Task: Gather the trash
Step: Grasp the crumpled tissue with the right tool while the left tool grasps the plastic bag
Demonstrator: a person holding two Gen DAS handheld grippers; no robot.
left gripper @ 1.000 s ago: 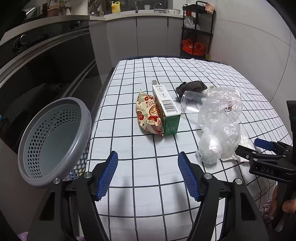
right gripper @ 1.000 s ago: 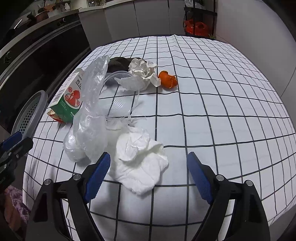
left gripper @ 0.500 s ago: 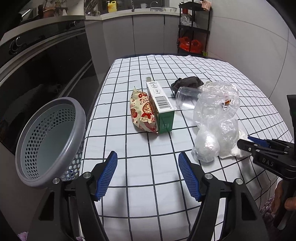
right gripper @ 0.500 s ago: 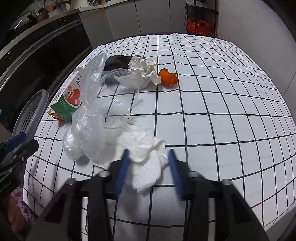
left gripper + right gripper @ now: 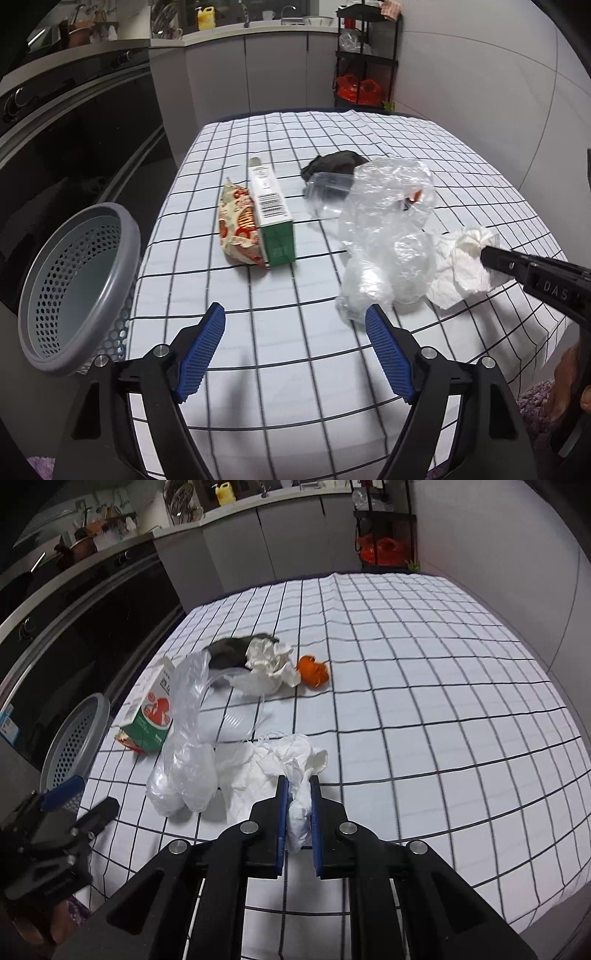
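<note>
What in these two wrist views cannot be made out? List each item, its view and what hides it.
- Left wrist view: orange scrap, blurred behind the clear plastic bag.
- Left wrist view: right tool, its tips buried in the white tissue.
- Right wrist view: carton print, too small to read.
- Both views: basket bottom, hidden by its rim.

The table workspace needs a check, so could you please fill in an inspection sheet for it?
Surface: table under a white checked cloth.
Job's things: crumpled white tissue, clear plastic bag, green carton, snack wrapper, clear plastic cup, second tissue wad, orange scrap, dark rag; grey perforated basket beside the table edge.
Clutter: nothing seen beyond the trash.
Grippers: right gripper shut on the tissue; left gripper jaws opening, nothing between them.
Cables: nothing seen.
Surroundings: kitchen counter, black shelf rack.
</note>
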